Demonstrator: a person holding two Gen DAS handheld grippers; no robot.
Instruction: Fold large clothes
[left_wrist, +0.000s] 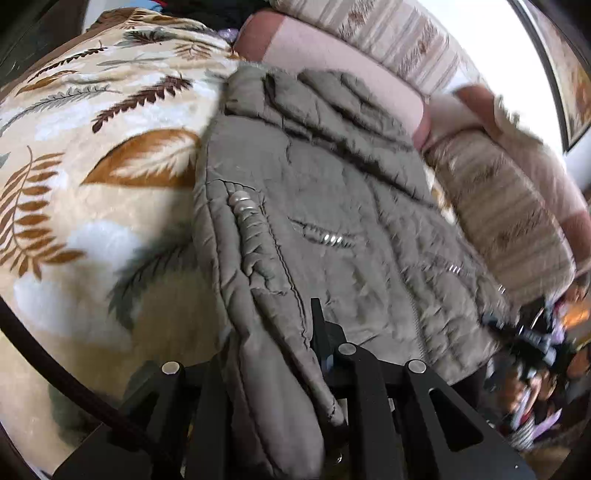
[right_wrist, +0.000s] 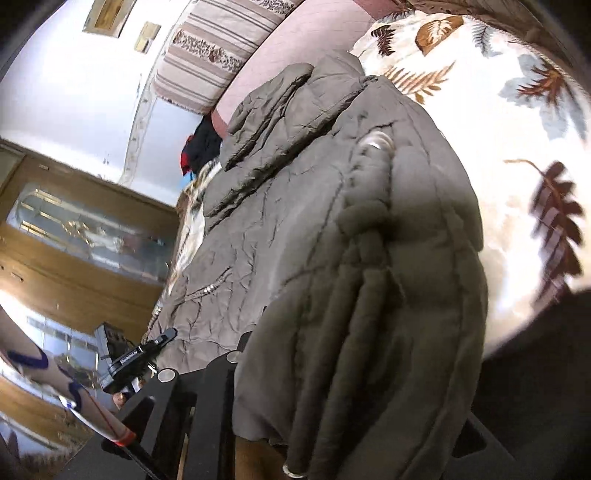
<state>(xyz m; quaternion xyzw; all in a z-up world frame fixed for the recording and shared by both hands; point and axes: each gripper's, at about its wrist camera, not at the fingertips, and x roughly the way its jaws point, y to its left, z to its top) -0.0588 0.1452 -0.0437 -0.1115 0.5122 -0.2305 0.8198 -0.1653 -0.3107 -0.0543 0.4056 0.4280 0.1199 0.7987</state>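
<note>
Only blurred white lettering, unreadable, marks the left claw (right_wrist: 162, 338) pinching the jacket (right_wrist: 295, 229).

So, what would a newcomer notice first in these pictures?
First the large olive-grey padded jacket, spread across the middle, its near edge bunched in both grippers, left gripper and right gripper. Then the cream blanket with brown leaf prints beside it, and the pink sofa cushion behind.
</note>
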